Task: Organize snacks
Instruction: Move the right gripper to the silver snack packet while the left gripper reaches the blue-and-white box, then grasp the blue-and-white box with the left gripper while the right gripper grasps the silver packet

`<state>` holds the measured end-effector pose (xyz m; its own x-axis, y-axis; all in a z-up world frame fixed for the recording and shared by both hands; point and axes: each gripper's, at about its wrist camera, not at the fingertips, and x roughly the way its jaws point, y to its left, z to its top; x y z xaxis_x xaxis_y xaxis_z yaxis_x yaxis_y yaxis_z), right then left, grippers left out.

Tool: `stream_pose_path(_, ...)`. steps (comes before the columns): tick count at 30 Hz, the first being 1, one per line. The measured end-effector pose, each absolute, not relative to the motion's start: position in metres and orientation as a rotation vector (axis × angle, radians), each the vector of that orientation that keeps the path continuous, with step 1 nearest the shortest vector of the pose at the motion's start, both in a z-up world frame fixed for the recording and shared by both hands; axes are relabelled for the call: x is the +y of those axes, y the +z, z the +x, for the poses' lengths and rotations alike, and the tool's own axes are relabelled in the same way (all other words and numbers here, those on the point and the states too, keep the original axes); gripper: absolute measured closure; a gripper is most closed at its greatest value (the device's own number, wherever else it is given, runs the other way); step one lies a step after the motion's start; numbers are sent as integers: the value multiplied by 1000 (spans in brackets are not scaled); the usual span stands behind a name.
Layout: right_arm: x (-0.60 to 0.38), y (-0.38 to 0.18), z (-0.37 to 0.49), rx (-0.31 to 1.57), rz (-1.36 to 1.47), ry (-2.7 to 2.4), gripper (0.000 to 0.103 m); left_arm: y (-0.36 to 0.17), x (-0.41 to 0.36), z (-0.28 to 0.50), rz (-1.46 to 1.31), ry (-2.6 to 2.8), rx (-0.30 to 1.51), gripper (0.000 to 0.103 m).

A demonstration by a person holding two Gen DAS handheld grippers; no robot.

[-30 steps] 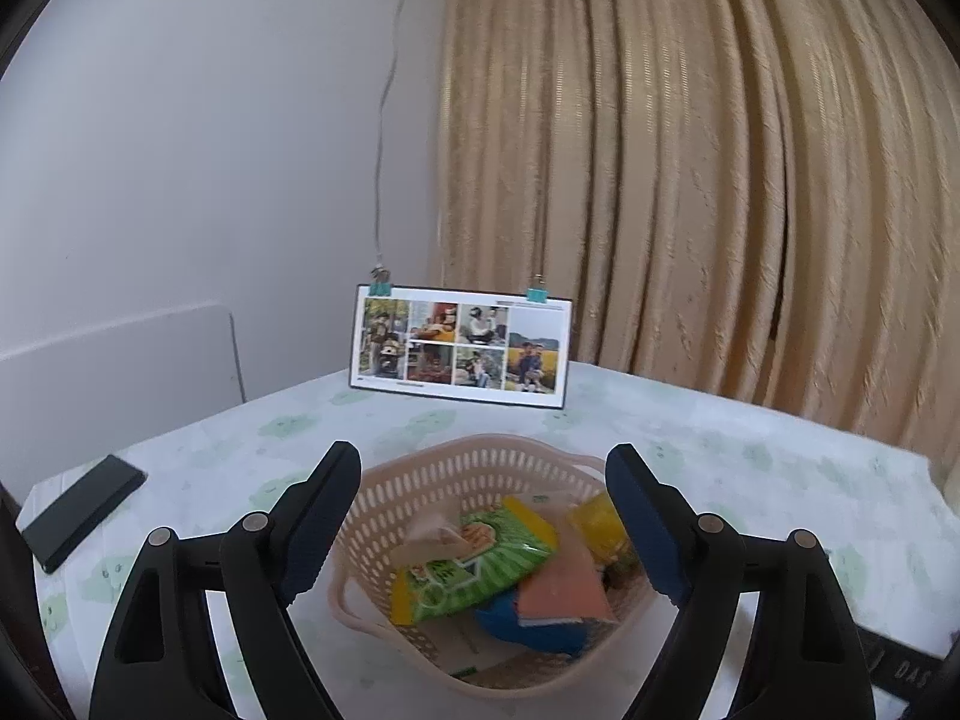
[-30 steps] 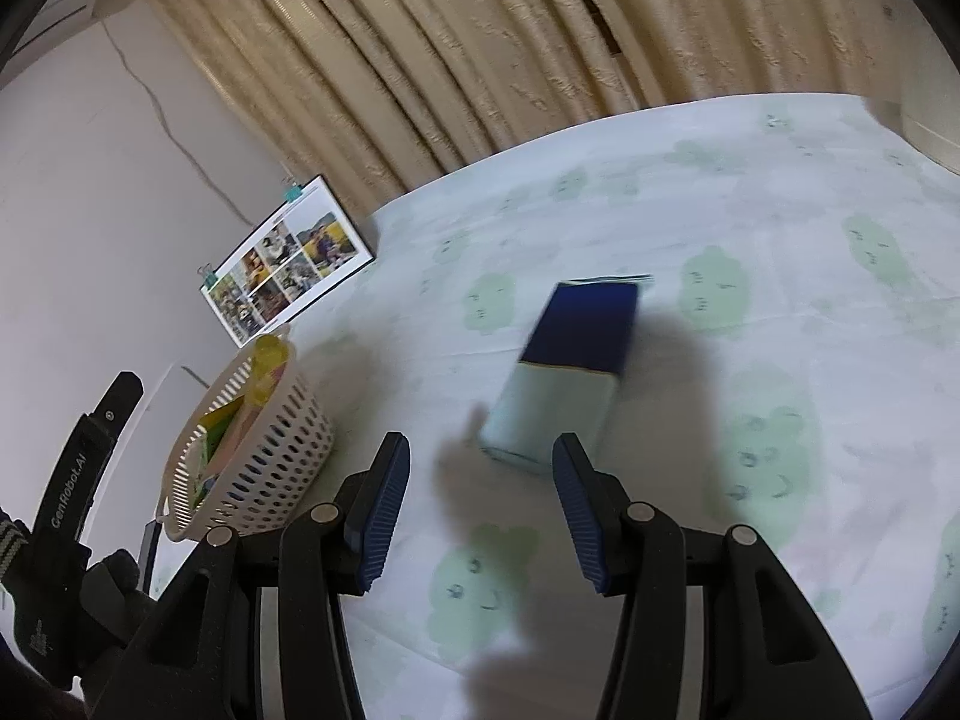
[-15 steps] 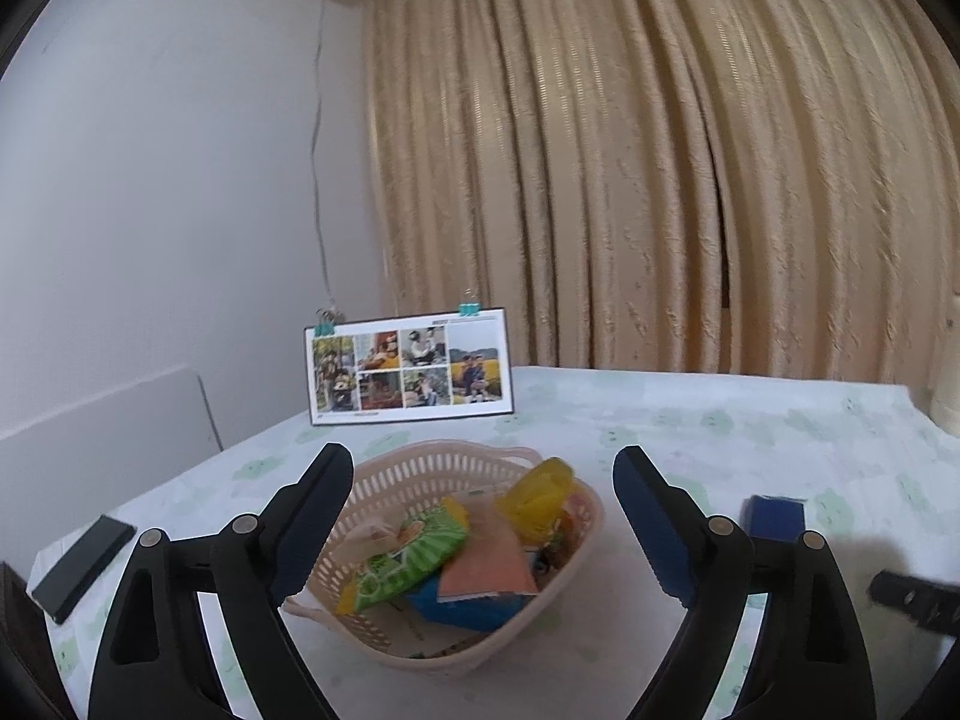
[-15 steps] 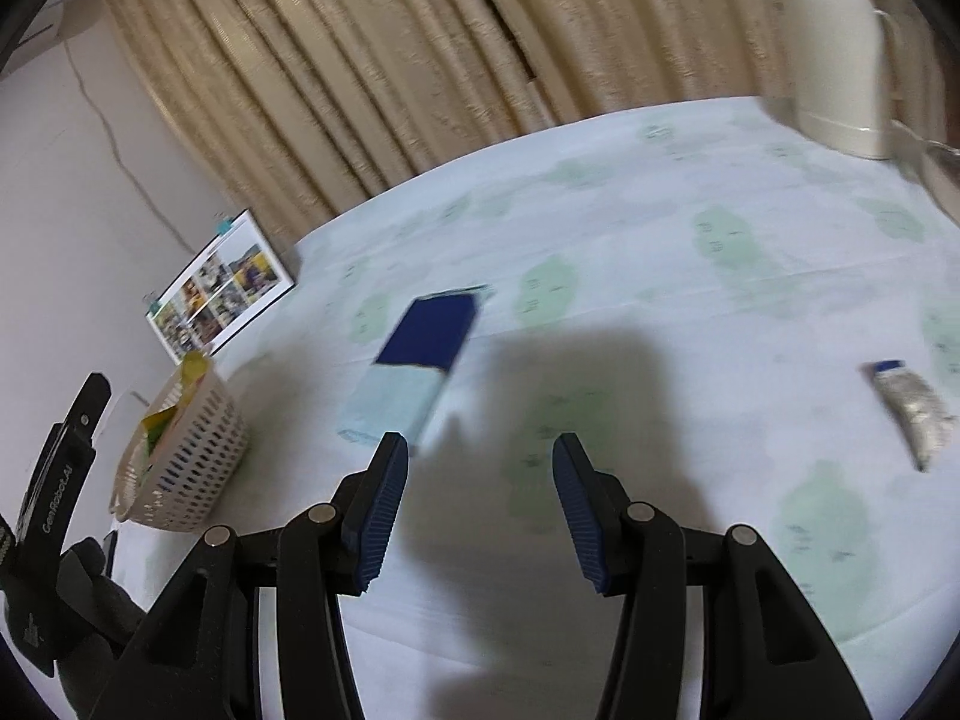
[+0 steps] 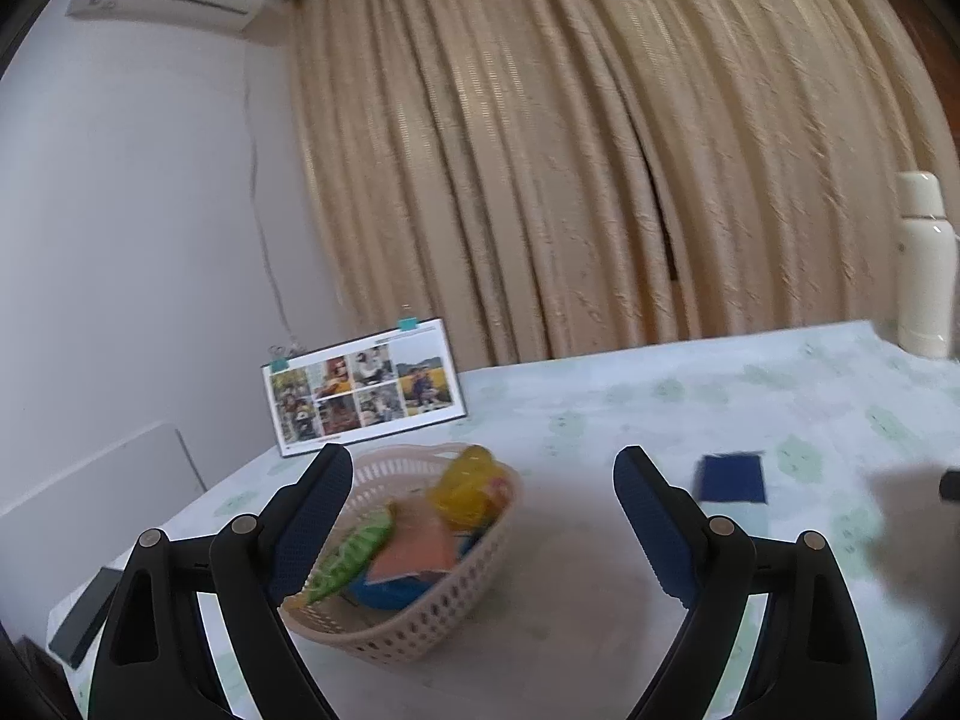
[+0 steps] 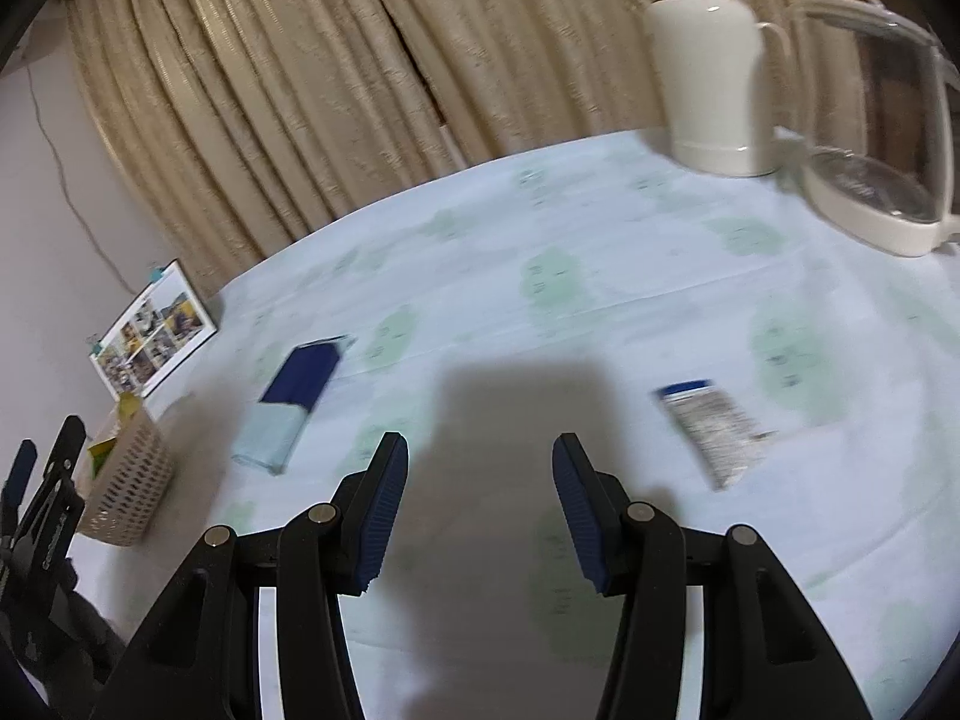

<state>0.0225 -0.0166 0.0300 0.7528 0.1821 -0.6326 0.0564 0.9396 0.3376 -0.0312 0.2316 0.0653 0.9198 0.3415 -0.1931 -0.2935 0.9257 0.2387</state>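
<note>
A beige perforated basket (image 5: 420, 618) holds several snack packets, green, orange, yellow and blue; it also shows at the left edge of the right wrist view (image 6: 129, 489). My left gripper (image 5: 483, 516) hovers open just above and right of it, holding nothing. A dark blue and pale blue box (image 6: 294, 399) lies flat on the tablecloth, visible too in the left wrist view (image 5: 729, 480). A silver sachet with a blue end (image 6: 711, 426) lies right of centre. My right gripper (image 6: 477, 516) stands open above the cloth between box and sachet, empty.
A photo calendar (image 5: 363, 393) stands behind the basket by the wall. A cream thermos (image 6: 708, 60) and a glass kettle (image 6: 876, 126) stand at the far right near the curtain. A dark flat object (image 5: 87, 615) lies at the table's left edge.
Both views swung rightward: the basket slid left in the left wrist view, and the box slid left in the right wrist view while the sachet, thermos and kettle came closer. Both grippers stayed open.
</note>
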Motion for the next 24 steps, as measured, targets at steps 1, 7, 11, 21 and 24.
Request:
stream_pose_path(1,-21,30,21,718,351,60,54,65,228,-31,216,317,239,14)
stream_pose_path(7,-54,31,15,711,351,-14,53,58,211,-28,243,240,287,14)
stream_pose_path(11,-71,30,16,724,318,-61,53,51,197,-23,274,169,345,14)
stream_pose_path(21,-76,18,37,839,186,-73,53,38,167,-14,353,70,434,14)
stream_pose_path(24,-75,15,41,861,174,-53,55,35,163,-9,351,28,470,14)
